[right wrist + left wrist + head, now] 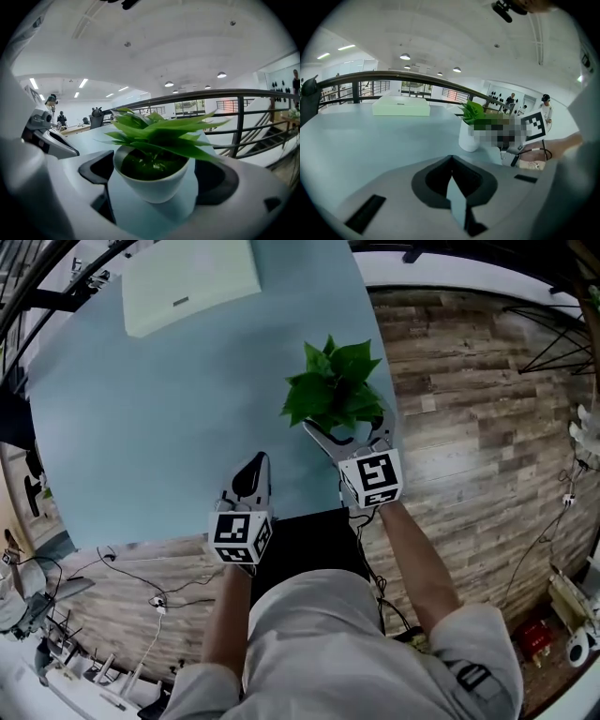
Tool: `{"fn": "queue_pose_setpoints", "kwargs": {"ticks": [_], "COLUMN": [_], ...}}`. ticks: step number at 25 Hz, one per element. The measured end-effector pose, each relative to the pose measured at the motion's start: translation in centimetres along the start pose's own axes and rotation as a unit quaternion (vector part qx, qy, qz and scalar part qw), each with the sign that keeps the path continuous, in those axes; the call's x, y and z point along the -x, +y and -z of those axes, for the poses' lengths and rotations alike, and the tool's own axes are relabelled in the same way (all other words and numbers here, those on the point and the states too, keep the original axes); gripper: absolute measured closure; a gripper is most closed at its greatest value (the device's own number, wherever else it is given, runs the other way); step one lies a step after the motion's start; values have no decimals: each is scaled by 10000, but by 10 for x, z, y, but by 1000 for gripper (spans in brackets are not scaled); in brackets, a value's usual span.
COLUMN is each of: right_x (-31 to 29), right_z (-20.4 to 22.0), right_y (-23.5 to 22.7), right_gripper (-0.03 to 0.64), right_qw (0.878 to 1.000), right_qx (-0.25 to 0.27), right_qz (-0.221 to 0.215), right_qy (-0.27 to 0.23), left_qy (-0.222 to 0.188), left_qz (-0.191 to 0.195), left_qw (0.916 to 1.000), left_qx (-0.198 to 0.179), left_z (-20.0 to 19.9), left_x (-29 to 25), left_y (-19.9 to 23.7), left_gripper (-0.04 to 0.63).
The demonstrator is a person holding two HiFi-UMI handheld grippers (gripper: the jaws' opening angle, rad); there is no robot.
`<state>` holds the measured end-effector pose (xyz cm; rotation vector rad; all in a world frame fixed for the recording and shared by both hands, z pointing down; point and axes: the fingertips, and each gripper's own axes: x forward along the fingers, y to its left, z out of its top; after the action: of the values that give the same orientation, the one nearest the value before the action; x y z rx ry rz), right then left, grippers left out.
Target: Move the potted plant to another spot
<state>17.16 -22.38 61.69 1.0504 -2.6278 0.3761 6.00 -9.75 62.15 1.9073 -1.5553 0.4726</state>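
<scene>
The pale blue table [169, 409] fills the upper left and middle of the head view, with wood-plank floor [478, 427] running down the right side of the frame. Beyond the table's edge, the right gripper view shows a dark railing [236, 122] crossing the right half of the picture. A flat, pale green box [190, 282] lies at the table's far end, near the top of the head view and well apart from everything else. The potted plant [336, 390], broad green leaves in a white pot, stands upright on the table close to its right edge, right of centre in the head view. The right gripper [349, 434] reaches in from below the plant with its jaws spread wide, one on each side of the pot. In its own view the pot sits between them, a strip of table shows between the pot and the right-hand jaw, and the grip is loose, not clamped. The left gripper [257, 461] hangs over bare table to the lower left of the plant, apart from it; its jaws are drawn together at the tips with nothing between them. Each gripper carries a black-and-white marker cube [371, 479] near the hand.
</scene>
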Motion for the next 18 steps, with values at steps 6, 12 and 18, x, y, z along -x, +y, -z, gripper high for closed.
{"fn": "queue_pose_setpoints", "kwargs": {"ticks": [6,12,18], "right_x": [-19,-24,-23], "right_z": [-1,-4,-4], "right_y": [7,6,5], "right_gripper": [71,66,66], "right_qw": [9998,9995,9997], "right_qx": [186,276,227], "right_qz": [-96,-117,-94], "right_qy": [10,-73,-36], "left_qy": [2,40,58], "left_qz": [-96,-81,-20], "left_qw": [9999,9999,10000], "left_qx": [65,89,13], "left_z": [-1,4,0], "left_x": [-2,-4,-8], "left_y": [13,6,4], "left_gripper": [583,583,583]}}
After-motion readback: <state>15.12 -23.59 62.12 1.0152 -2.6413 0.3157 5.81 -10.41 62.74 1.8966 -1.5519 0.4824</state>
